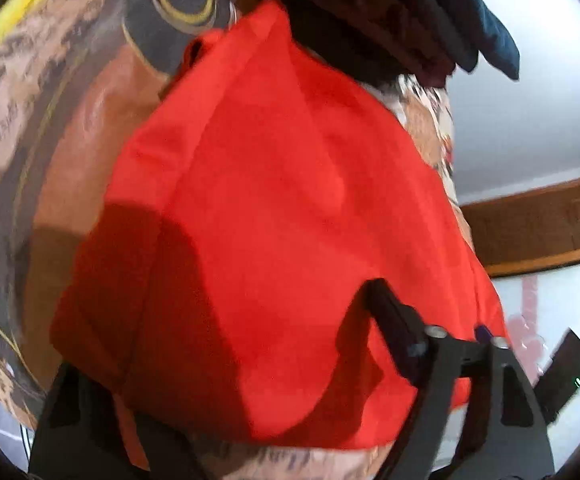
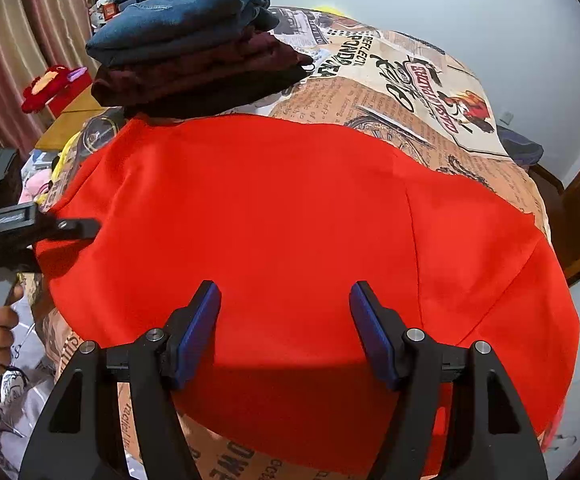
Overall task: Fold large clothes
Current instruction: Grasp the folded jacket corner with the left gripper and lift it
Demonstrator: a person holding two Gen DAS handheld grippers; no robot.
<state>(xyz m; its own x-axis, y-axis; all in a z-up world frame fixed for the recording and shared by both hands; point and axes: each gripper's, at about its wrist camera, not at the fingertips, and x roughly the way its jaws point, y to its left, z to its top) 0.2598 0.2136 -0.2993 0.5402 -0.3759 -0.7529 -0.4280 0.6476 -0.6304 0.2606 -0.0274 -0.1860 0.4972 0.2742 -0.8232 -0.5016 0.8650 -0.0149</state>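
The bed [image 2: 410, 92] carries a red garment [image 2: 290, 208] spread nearly flat, apparently folded once already. Behind the garment sits a stack [image 2: 194, 52] of finished folds. More folds remain. The right gripper [image 2: 286, 320] hovers over the garment's near edge, jaws spread, empty. The left gripper [image 2: 86, 226] meets its left edge; its grip is unclear.

Red garment [image 2: 290, 220]: smooth matt woven cloth, faint seams. Bedcover [image 2: 402, 92]: printed cotton-like cloth, newspaper pattern, matt. Folded stack [image 2: 194, 48]: coarse blue denim over dark soft knits. Right gripper [image 2: 285, 332]: matt black plastic, ribbed blue rubbery pads [image 2: 200, 332], bright metal pins. Door frame [image 1: 538, 232]: varnished wood
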